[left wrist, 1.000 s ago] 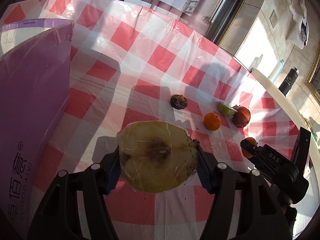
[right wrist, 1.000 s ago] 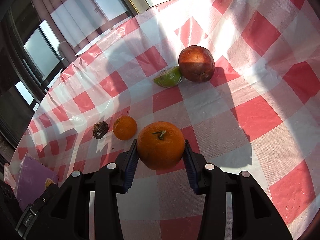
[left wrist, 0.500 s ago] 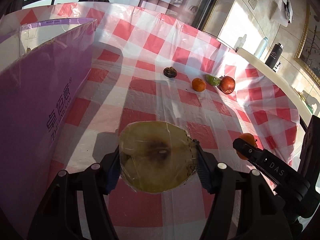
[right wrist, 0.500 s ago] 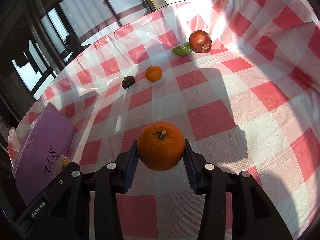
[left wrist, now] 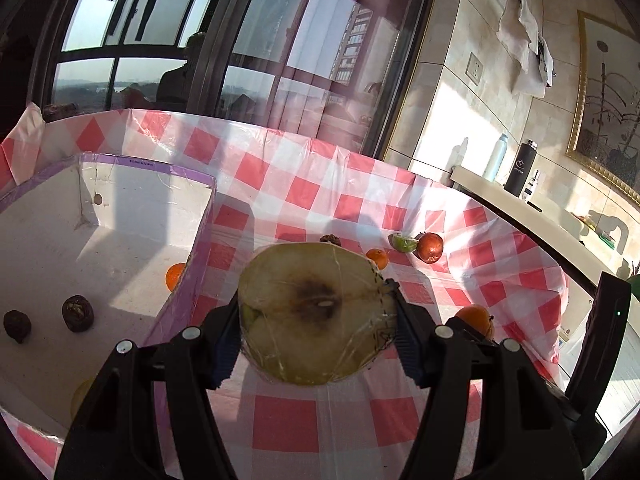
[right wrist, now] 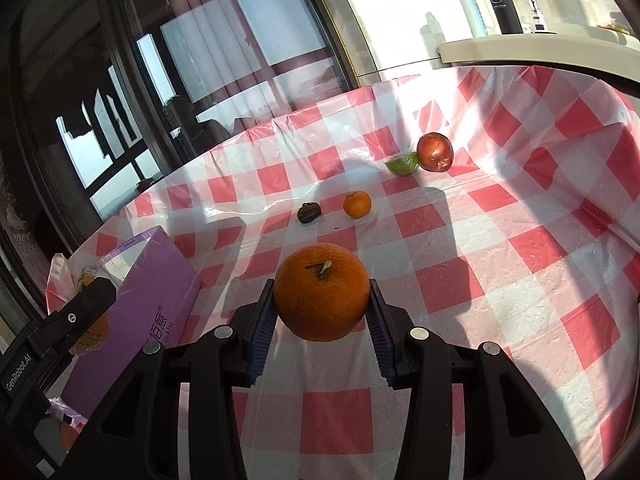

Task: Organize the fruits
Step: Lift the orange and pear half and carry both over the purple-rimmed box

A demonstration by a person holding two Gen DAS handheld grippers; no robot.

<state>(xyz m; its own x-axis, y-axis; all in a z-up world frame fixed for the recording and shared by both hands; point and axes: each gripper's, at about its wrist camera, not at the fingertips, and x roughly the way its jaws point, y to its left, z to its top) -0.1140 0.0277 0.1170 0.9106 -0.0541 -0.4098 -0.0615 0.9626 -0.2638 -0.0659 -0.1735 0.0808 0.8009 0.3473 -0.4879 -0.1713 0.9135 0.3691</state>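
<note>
Strong sunlight is washing out the tiled wall [left wrist: 452, 92], casting long dark shadows across the glossy tablecloth [right wrist: 460, 264]; fisheye edges are bending and darkening both views.

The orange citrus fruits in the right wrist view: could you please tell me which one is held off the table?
The large orange with the stem, clamped between the right gripper's blue-padded fingers; the small tangerine lies on the checked cloth beyond.
</note>
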